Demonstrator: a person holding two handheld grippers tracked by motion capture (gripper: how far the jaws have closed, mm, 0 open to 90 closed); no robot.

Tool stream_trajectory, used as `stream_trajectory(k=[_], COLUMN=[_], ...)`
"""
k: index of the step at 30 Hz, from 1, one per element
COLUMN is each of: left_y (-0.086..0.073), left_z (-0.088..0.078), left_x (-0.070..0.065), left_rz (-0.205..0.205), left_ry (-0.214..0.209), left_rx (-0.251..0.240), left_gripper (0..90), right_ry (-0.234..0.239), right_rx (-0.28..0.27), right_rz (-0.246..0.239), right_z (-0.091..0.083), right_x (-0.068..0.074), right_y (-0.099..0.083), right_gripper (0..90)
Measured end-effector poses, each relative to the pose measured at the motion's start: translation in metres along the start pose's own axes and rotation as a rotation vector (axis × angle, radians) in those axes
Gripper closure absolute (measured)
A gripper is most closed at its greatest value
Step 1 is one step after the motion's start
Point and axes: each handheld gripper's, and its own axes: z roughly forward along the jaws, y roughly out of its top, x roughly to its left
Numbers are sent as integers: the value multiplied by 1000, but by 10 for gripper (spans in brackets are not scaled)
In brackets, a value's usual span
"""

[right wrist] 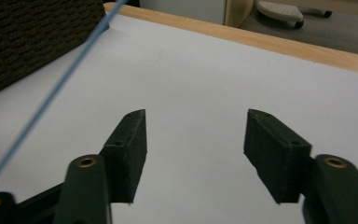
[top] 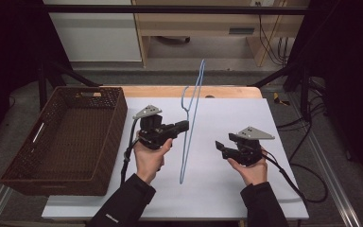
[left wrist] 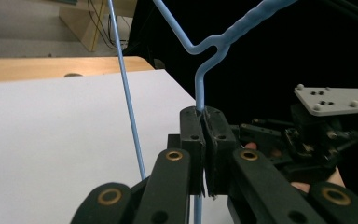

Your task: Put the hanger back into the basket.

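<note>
1. High view: left gripper (top: 183,126) is clenched on a blue hanger (top: 190,118), lifted over the counter (top: 227,189) centre.
2. Right gripper (top: 219,146), at 4 o'clock, is released.
3. Next, probably carry the hanger to the basket (top: 14,165) at 9 o'clock.

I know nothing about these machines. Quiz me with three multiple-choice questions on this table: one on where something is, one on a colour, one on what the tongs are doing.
1. Where does the wicker basket stand?
A. at the table's left side
B. at the table's right side
C. on the floor

2. What colour is the wire hanger?
A. red
B. light blue
C. black

3. What is the state of the two tongs?
A. both open
B. both shut
C. left tongs shut on the hanger, right tongs open

Answers: 1 A, the high view shows it left of the white sheet. 2 B, its wire is pale blue. 3 C, the left jaws clamp the wire; the right jaws stand apart.
</note>
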Motion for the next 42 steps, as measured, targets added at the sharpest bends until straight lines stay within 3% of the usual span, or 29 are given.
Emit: stream_trajectory(k=[7,8,13,23,24,27,34,42], left_y=[17,17,24,39,43,47,54,66], left_z=[-34,-34,-60,-92,-98,-107,-128,-152], left_x=[-11,-11,-14,-13,-14,-15,-7,9], left_rz=[127,127,213,313,349,393,442,439], left_ry=[26,26,47,72,85,117,166,228], left_rx=[38,38,79,158,178,194,234,245], left_gripper=[876,876,876,877,877,877,877,878], right_ry=[-9,-13,-13,-22,-26,-31,-20,-13], right_rx=[-13,-12,-27,-22,-15,-16,-33,-41], right_rz=[-40,-53,-45,-51,-45,-60,-68,-64], right_z=[-7,-8,-14,-23,-23,-25,-29,-33], right_x=[-5,-6,-13,-24,-25,-26,-28,-32], right_y=[-7,-8,-12,-21,-22,-24,-25,-28], right_gripper=[266,243,166,140,136,128,111,99])
